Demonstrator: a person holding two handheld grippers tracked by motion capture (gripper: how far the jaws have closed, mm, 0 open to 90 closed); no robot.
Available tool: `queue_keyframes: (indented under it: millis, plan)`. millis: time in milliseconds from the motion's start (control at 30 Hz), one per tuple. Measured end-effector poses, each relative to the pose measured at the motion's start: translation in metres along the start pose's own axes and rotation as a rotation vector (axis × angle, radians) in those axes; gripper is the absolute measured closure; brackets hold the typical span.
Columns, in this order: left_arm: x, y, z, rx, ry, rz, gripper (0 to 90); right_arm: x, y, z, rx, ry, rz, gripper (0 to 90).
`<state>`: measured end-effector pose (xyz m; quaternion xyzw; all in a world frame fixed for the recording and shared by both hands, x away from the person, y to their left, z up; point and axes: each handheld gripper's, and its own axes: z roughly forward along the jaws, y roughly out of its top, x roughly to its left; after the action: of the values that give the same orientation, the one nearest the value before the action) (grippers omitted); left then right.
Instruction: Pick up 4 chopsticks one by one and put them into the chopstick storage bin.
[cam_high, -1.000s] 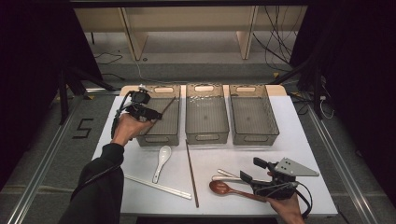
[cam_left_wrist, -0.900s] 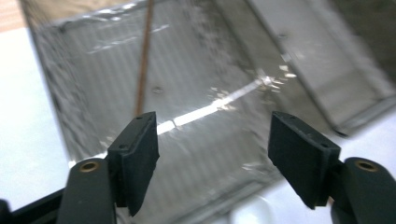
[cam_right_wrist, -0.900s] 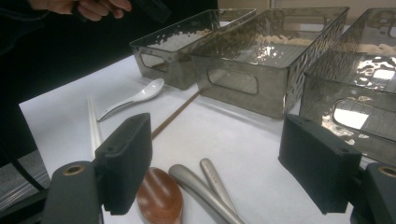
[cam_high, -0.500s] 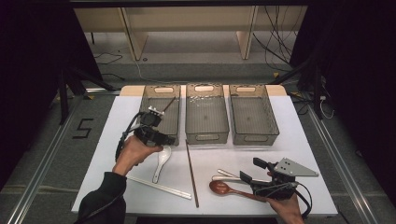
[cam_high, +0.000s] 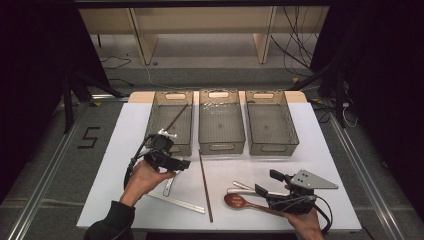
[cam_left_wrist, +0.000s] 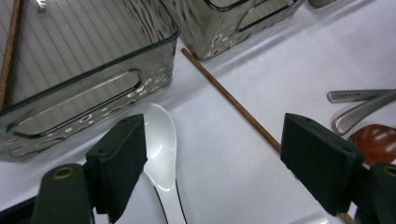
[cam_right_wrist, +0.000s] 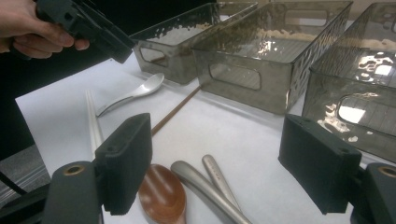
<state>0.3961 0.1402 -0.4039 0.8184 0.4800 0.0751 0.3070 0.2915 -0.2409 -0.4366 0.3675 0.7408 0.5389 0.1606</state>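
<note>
A white sheet covers the table (cam_high: 330, 150), with dark floor and pale shelving behind it. Along the far side stand three clear smoky plastic bins side by side. The left bin (cam_high: 170, 122) holds one brown chopstick (cam_high: 176, 117) lying slantwise; in my left gripper view that stick runs along the bin's left wall (cam_left_wrist: 10, 51). The middle bin (cam_high: 221, 122) and the right bin (cam_high: 270, 122) look bare inside.

My left gripper (cam_high: 172, 162) hangs just in front of the left bin, its jaws having just been opening; they now stand wide, with nothing pressed between them. Below them lies the white ceramic soup spoon (cam_left_wrist: 161, 149), bowl toward the bin, handle toward me, close to the left jaw but not touched. A second brown chopstick (cam_high: 205, 185) lies on the sheet to its right, and a pale chopstick (cam_high: 175, 201) lies near my left hand.

My right gripper (cam_high: 272, 192) rests near the front edge, jaws apart and holding nothing, over a wooden spoon (cam_right_wrist: 161, 193) and two metal handles (cam_right_wrist: 210, 184).
</note>
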Motion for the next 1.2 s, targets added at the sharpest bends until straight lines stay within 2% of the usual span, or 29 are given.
queue_keyframes:
  millis: [233,367,567,800,900,1067,1200]
  plan:
    - [0.002,-0.012,-0.001,-0.011,-0.012,0.011,22.0,0.005,0.001,0.003,0.028,-0.011,-0.005,26.2]
    - [0.004,-0.018,0.0,0.0,-0.022,0.019,21.4,0.009,0.001,0.006,0.043,-0.005,-0.02,26.3]
    - [0.002,-0.023,-0.001,0.01,-0.024,0.025,21.3,0.009,0.002,0.007,0.05,-0.01,-0.017,26.3]
    - [-0.014,-0.025,0.0,0.004,-0.01,0.027,21.5,0.01,0.001,0.007,0.052,-0.008,-0.017,26.3]
    - [-0.022,-0.027,0.004,0.01,-0.016,0.042,21.6,0.01,0.001,0.007,0.053,-0.008,-0.016,26.2]
    - [-0.038,-0.028,0.012,0.018,-0.06,0.071,24.6,0.009,0.001,0.007,0.051,-0.006,-0.015,26.2]
    - [-0.048,-0.03,0.02,0.031,-0.087,0.095,30.9,0.009,0.001,0.007,0.051,-0.004,-0.015,26.2]
